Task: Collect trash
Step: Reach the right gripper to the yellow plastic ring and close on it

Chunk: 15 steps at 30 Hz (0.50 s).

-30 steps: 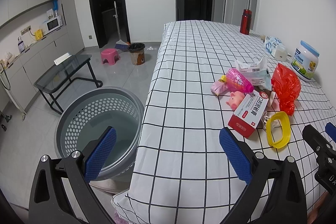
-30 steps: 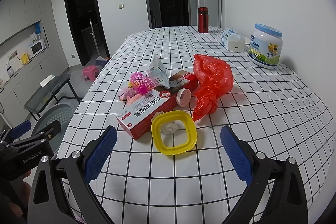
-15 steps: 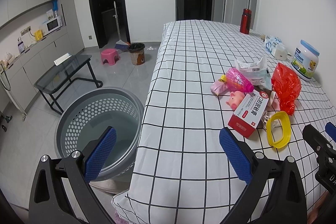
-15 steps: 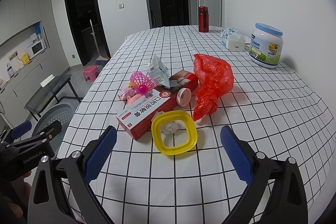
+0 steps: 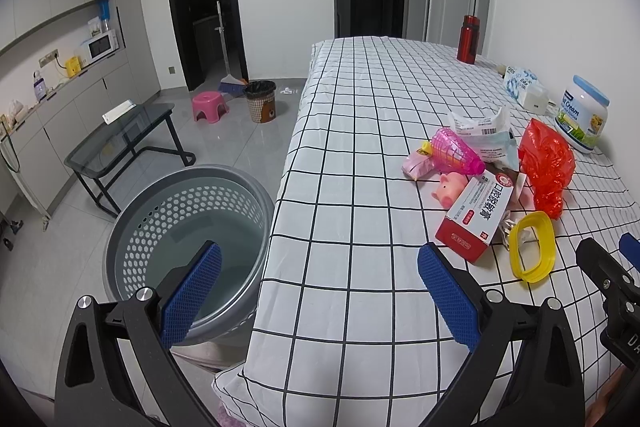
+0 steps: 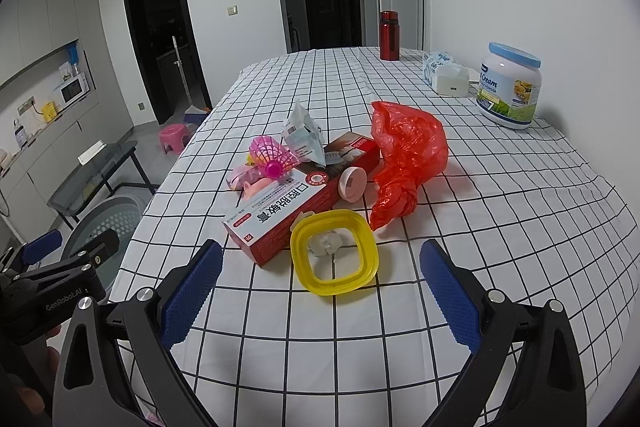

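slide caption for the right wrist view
Open right hand-held gripper faces a yellow ring, red box and red bag on the checked tablecloth.

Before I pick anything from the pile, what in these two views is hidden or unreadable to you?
- Pink pig toy: right wrist view shows only a sliver behind the red and white box.
- Crumpled scrap inside the yellow ring: too small to identify.
- Gray basket bottom: partly covered by the left hand-held gripper finger; basket mostly cut off in right wrist view.
- Red bag: contents hidden.
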Motion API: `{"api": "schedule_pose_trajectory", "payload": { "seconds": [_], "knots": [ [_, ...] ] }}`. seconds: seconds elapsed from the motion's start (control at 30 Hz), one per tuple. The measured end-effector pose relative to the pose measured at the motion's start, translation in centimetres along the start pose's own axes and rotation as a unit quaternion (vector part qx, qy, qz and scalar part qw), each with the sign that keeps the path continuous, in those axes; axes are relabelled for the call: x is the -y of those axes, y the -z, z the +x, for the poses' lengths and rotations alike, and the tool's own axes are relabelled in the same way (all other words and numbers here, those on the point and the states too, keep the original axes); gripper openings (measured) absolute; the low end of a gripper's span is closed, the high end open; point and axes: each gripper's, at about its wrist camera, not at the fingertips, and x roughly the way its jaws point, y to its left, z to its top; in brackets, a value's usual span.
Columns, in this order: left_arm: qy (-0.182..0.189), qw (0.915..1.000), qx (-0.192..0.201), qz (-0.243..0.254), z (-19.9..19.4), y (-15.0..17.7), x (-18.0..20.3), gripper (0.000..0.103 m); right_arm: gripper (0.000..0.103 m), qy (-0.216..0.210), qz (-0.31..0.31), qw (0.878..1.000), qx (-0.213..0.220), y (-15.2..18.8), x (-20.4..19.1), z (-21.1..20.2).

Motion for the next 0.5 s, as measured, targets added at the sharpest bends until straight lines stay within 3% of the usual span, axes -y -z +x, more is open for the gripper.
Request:
{"api": "schedule_pose_trajectory", "payload": {
  "seconds": [0.23,0.5],
  "knots": [
    [0.001,1.0,-0.005,0.002,0.7,0.3,0.0,0.097,0.094,-0.002,0.005,1.0,-0.002,0.2,0.7,0.3],
    [0.005,0.9997,-0.022,0.012,2.3,0.3,1.3,0.097,0.094,0.015,0.039,0.999,-0.024,0.8,4.4,2.1]
  ]
}}
